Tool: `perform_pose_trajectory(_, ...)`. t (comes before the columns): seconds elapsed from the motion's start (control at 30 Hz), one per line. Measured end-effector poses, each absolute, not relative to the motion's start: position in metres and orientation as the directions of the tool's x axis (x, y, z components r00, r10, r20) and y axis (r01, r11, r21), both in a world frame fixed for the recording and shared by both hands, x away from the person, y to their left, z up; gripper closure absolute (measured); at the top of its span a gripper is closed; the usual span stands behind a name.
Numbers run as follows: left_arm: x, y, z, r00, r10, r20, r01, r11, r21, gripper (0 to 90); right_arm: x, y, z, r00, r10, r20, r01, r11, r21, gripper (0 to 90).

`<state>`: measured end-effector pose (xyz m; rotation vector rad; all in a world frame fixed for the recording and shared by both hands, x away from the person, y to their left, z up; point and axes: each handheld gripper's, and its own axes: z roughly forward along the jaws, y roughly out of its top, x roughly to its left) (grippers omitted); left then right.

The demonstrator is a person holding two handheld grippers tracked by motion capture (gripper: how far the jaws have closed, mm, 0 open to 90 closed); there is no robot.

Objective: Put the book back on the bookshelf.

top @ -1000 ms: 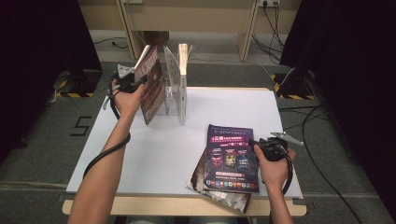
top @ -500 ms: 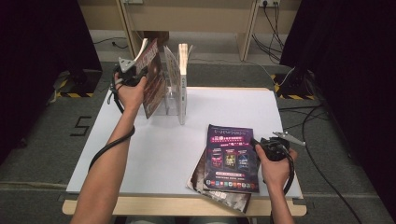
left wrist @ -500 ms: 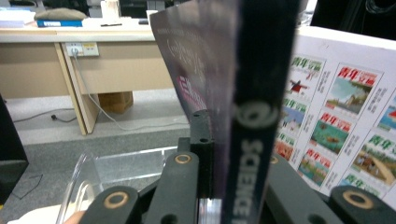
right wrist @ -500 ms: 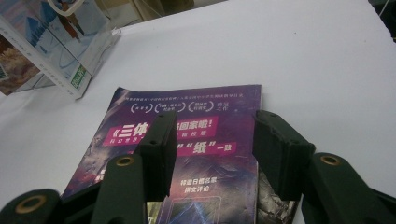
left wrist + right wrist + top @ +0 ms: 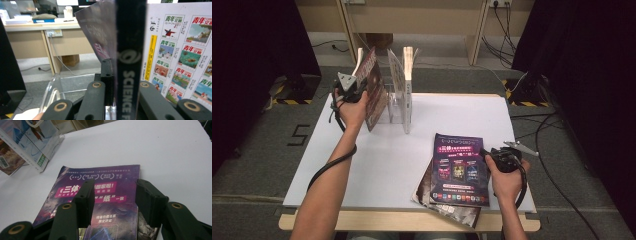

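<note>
My left gripper (image 5: 358,86) (image 5: 127,75) is shut on the black spine of a dark purple magazine (image 5: 374,92) (image 5: 130,50). It holds the magazine upright and tilted at the left end of a clear acrylic rack (image 5: 393,107) (image 5: 53,90). Its jaws have just been opening a little, with the spine still between them. A white-covered magazine (image 5: 407,85) (image 5: 180,50) stands in the rack to the right. My right gripper (image 5: 486,154) (image 5: 113,187) is open, low over the right edge of a purple magazine (image 5: 459,167) (image 5: 100,177) that tops a small flat stack.
The white table (image 5: 387,165) has bare room in its middle and left. The stack overhangs the front edge (image 5: 452,212). A wooden desk (image 5: 437,20) stands behind, cables (image 5: 557,150) lie on the floor at right, and black curtains (image 5: 257,40) flank both sides.
The left hand has shifted slightly at the rack, and the held magazine's tilt has changed a little. The right hand and the flat stack have not moved.
</note>
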<state>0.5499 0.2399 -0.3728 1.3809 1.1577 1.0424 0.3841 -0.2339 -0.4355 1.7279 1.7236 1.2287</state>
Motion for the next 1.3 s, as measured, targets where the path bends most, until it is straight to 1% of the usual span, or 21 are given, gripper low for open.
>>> perform_pose_trajectory(0.17,0.550,0.239,-0.372,0.158,0.987,0.006,0.124,-0.026,0.992,81.9,0.383,-0.232,-0.435,-0.152,0.942,0.299,0.589,-0.156,0.793,51.2)
perform_pose_trajectory(0.43,0.548,0.241,-0.374,0.145,0.989,-0.007,0.150,-0.015,0.989,77.0,0.383,-0.233,-0.435,-0.154,0.942,0.298,0.591,-0.154,0.792,51.1)
perform_pose_trajectory(0.57,0.547,0.245,-0.377,0.150,0.989,-0.019,0.166,-0.006,0.986,71.0,0.383,-0.234,-0.434,-0.155,0.943,0.293,0.588,-0.151,0.795,51.1)
perform_pose_trajectory(0.7,0.546,0.250,-0.379,0.153,0.988,-0.029,0.179,0.001,0.984,69.6,0.383,-0.234,-0.434,-0.154,0.944,0.293,0.587,-0.151,0.795,51.1)
perform_pose_trajectory(0.77,0.545,0.252,-0.380,0.153,0.988,-0.037,0.184,0.009,0.983,67.4,0.383,-0.233,-0.435,-0.154,0.942,0.297,0.590,-0.153,0.793,51.1)
perform_pose_trajectory(0.97,0.545,0.254,-0.380,0.157,0.987,-0.041,0.188,0.011,0.982,66.0,0.383,-0.231,-0.435,-0.155,0.942,0.299,0.593,-0.153,0.791,51.1)
perform_pose_trajectory(1.23,0.540,0.253,-0.384,0.165,0.984,-0.060,0.194,0.027,0.981,60.2,0.383,-0.233,-0.434,-0.158,0.943,0.294,0.591,-0.149,0.793,51.1)
perform_pose_trajectory(1.3,0.538,0.254,-0.386,0.163,0.984,-0.073,0.203,0.039,0.978,57.4,0.383,-0.233,-0.434,-0.157,0.944,0.292,0.590,-0.147,0.794,51.0)
